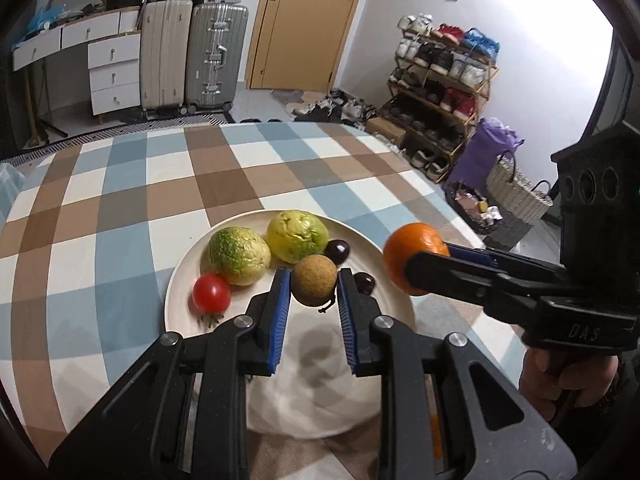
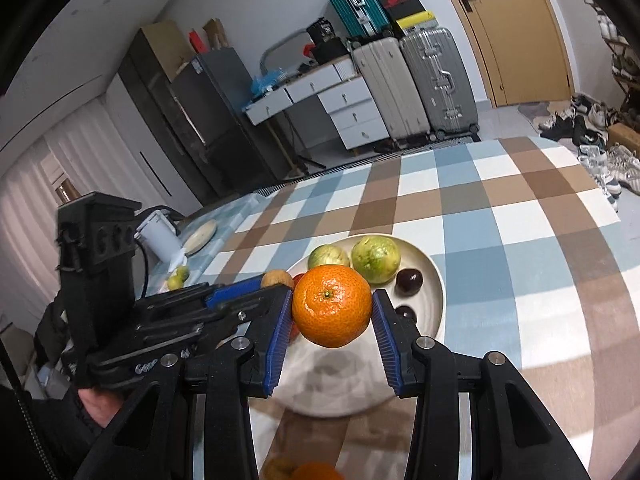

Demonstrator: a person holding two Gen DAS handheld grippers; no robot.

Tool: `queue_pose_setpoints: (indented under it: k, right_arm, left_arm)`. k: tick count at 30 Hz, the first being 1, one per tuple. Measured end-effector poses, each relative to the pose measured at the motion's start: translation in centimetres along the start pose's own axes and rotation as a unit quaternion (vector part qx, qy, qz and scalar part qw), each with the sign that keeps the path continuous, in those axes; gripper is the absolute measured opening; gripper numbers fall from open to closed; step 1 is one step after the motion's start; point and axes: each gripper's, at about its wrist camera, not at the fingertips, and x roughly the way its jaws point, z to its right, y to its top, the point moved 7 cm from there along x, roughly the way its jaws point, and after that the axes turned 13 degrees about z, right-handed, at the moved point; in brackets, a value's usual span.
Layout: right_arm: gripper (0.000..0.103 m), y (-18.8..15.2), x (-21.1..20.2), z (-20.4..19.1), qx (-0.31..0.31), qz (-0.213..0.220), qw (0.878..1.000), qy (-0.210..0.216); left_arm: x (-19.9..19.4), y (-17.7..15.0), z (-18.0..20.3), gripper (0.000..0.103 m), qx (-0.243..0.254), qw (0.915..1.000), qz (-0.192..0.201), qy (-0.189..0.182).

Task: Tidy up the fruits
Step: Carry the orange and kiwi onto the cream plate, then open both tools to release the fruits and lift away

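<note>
My left gripper [image 1: 314, 280] is shut on a small brown round fruit [image 1: 314, 285] and holds it just above the white plate [image 1: 176, 292]. On the plate lie two green-yellow guavas [image 1: 239, 256], a red cherry tomato [image 1: 211, 297] and two dark cherries [image 1: 337, 251]. My right gripper [image 2: 333, 304] is shut on an orange tangerine [image 2: 331, 306], which hangs over the near edge of the plate [image 2: 438, 284]. In the left wrist view that gripper [image 1: 420, 258] comes in from the right with the tangerine [image 1: 408, 248]. In the right wrist view the left gripper [image 2: 272, 286] enters from the left.
A checked blue, brown and white cloth [image 1: 120, 208] covers the table. Small green fruits [image 2: 179, 278], a white jug [image 2: 158, 236] and a round wooden board [image 2: 200, 236] sit at the table's far left. Another orange fruit [image 2: 316, 472] shows at the bottom edge. Suitcases and a shoe rack stand beyond.
</note>
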Motion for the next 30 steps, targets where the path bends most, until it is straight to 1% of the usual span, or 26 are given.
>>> queue_pose_setpoints:
  k: [6, 10, 17, 20, 25, 27, 28, 29, 30]
  right_arm:
    - [0.041, -0.5, 3.3, 1.3, 0.014, -0.034, 0.999, -0.014]
    - [0.041, -1.2, 4.7, 2.2, 0.017, -0.052, 0.998, -0.024]
    - [0.041, -1.5, 6.0, 3.5, 0.020, -0.070, 0.997, -0.039]
    - [0.041, -1.7, 6.5, 3.7, 0.023, -0.075, 0.996, -0.037]
    - [0.042, -1.7, 6.9, 3.7, 0.032, -0.078, 0.996, -0.034]
    - [0.046, -1.6, 6.8, 3.6, 0.033, -0.073, 0.996, -0.033]
    - [0.053, -1.4, 6.6, 3.5, 0.034, -0.069, 0.997, -0.028]
    - [0.056, -1.3, 6.4, 3.4, 0.035, -0.064, 0.997, -0.024]
    - [0.056, -1.0, 6.1, 3.2, 0.034, -0.058, 0.998, -0.019]
  left_arm:
    - [2.3, -0.2, -0.3, 0.021, 0.000, 0.9998, -0.016, -0.008]
    - [3.4, -0.9, -0.3, 0.021, 0.006, 0.9994, -0.033, -0.008]
    - [5.0, -1.6, -0.8, 0.021, -0.002, 0.9988, -0.050, -0.004]
    - [5.5, -1.9, -1.2, 0.021, -0.004, 0.9983, -0.058, 0.003]
    - [6.0, -2.3, -1.9, 0.021, -0.023, 0.9975, -0.067, 0.002]
    - [6.0, -2.4, -1.9, 0.021, -0.023, 0.9975, -0.067, 0.003]
    - [5.9, -2.3, -1.9, 0.022, -0.020, 0.9977, -0.065, 0.006]
    - [5.8, -2.3, -1.9, 0.022, -0.019, 0.9977, -0.064, 0.007]
    - [5.6, -2.2, -1.9, 0.022, -0.019, 0.9978, -0.063, 0.006]
